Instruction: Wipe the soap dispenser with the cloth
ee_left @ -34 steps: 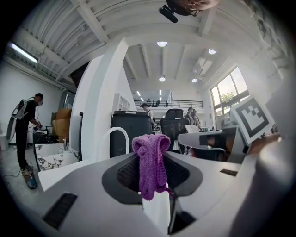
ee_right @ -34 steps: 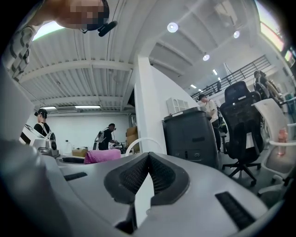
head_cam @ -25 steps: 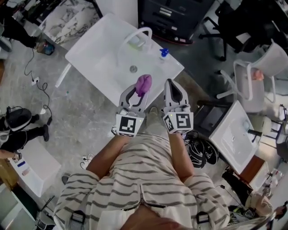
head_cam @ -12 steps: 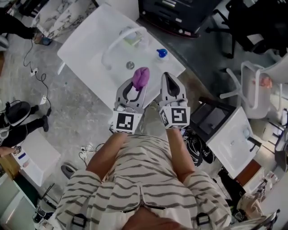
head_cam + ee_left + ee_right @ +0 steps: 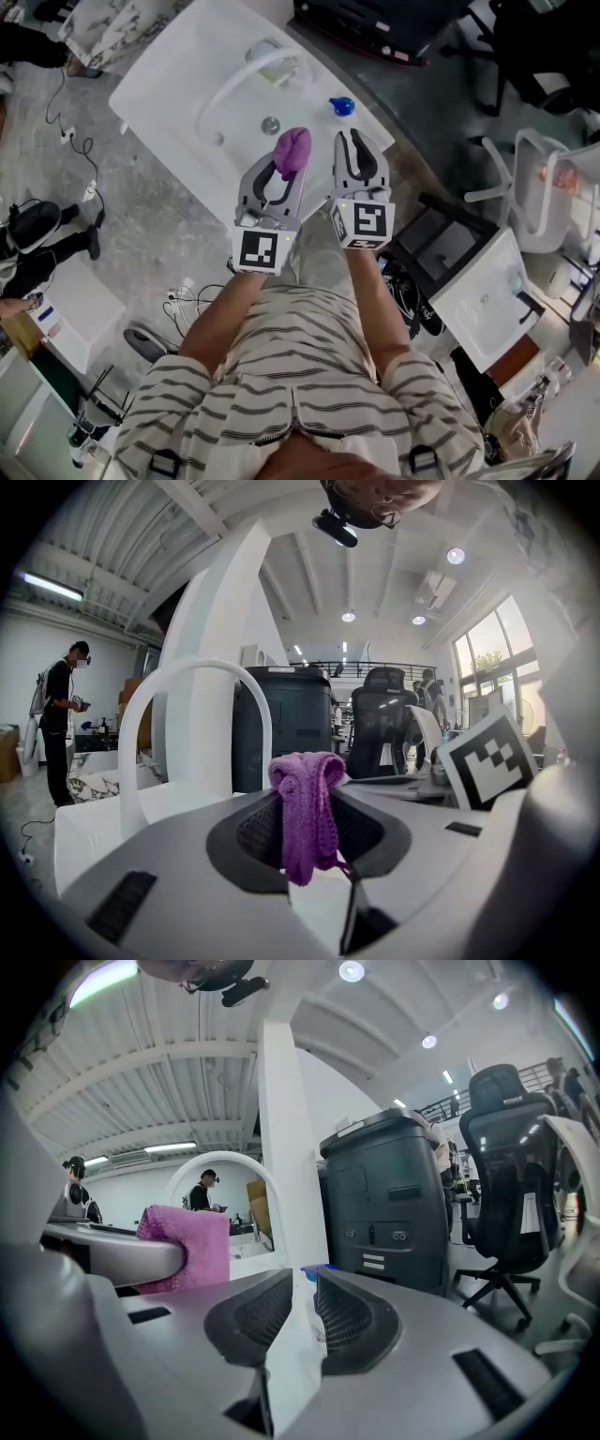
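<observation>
Your left tool (image 5: 284,167) pinches the purple cloth (image 5: 292,148), your right tool (image 5: 355,142) is opening on nothing, and the soap dispenser (image 5: 342,106) waits unwiped on the sink (image 5: 178,84) rim just ahead.

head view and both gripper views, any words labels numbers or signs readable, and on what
No readable words or numbers in any view.
Left gripper cube: black-and-white square marker, a pattern, no letters.
Right gripper, jaws opening, nothing between them: same kind of marker, no letters.
Dark cabinet: small pale label, too small to read.
</observation>
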`<state>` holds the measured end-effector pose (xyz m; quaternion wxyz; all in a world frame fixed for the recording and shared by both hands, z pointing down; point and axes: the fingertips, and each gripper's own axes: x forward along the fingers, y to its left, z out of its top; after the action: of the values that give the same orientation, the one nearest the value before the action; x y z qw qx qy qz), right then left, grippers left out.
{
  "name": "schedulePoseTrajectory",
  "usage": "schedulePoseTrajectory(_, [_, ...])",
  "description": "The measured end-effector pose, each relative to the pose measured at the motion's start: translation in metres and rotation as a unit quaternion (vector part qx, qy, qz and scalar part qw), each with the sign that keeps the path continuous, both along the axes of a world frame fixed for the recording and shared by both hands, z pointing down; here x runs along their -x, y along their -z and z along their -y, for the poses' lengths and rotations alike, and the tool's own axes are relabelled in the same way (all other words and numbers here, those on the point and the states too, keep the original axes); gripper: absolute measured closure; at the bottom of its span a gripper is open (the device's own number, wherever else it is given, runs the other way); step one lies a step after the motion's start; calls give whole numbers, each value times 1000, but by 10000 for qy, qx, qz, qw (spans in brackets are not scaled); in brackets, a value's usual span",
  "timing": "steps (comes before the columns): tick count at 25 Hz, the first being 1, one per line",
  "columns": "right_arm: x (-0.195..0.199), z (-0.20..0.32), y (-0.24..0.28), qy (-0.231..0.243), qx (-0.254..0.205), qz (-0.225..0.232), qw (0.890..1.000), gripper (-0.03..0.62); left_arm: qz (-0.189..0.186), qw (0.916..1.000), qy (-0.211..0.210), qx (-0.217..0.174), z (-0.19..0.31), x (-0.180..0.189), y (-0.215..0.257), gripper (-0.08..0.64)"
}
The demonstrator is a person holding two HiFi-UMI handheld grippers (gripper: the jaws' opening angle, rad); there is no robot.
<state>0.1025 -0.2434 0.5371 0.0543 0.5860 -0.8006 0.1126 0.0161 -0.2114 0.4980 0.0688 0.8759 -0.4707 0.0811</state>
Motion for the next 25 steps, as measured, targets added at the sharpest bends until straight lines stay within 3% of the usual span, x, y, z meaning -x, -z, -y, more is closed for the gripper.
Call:
schedulePoseTrajectory(9, [1, 25, -35, -324, 240, -268, 9988, 481, -36, 9998, 171, 132, 2, 6, -13, 442])
schedulePoseTrajectory(25, [-2, 52, -56, -936, 365, -471, 9938, 453, -26, 9992, 286, 287, -2, 14, -33, 442])
